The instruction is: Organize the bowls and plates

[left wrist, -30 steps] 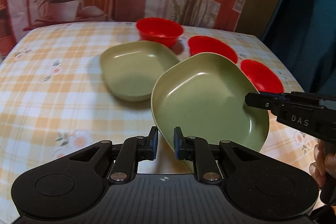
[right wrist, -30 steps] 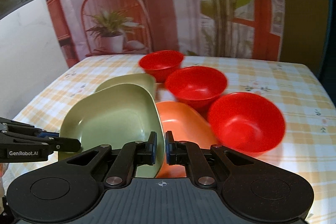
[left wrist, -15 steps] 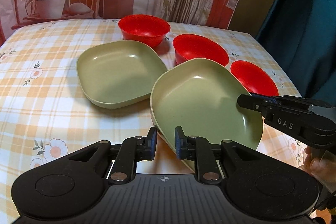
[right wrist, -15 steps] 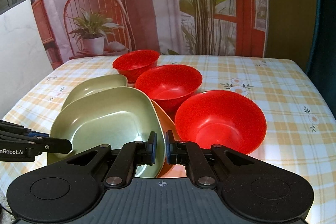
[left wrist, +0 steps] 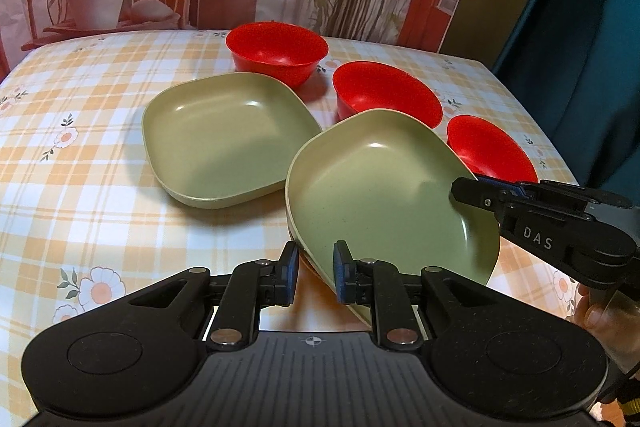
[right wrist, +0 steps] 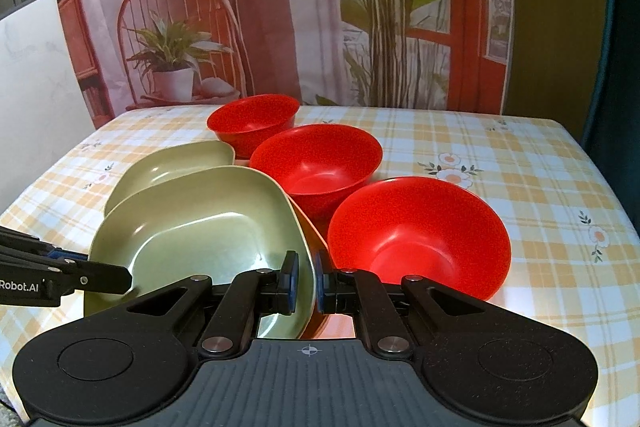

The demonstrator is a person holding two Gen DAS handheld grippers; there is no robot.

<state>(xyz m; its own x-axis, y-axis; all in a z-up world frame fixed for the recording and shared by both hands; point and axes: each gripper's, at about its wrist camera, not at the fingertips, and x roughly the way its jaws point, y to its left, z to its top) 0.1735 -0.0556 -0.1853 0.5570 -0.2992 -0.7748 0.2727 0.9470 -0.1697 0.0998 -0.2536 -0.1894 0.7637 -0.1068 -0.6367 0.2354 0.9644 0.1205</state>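
A green plate [left wrist: 384, 187], centre-right of the left wrist view, is clamped at its near rim by the left gripper [left wrist: 316, 269] and at its right edge by the right gripper [right wrist: 306, 281]. Stacking is judged under way; next, it is to be carried leftward onto the second green plate [left wrist: 224, 139].

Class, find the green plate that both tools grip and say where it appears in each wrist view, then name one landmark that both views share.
Left wrist view: the gripped green plate sits centre-right, tilted, above the tool.
Right wrist view: the same plate sits lower left of centre.
Shared landmark: the farthest red bowl, beside the second green plate.
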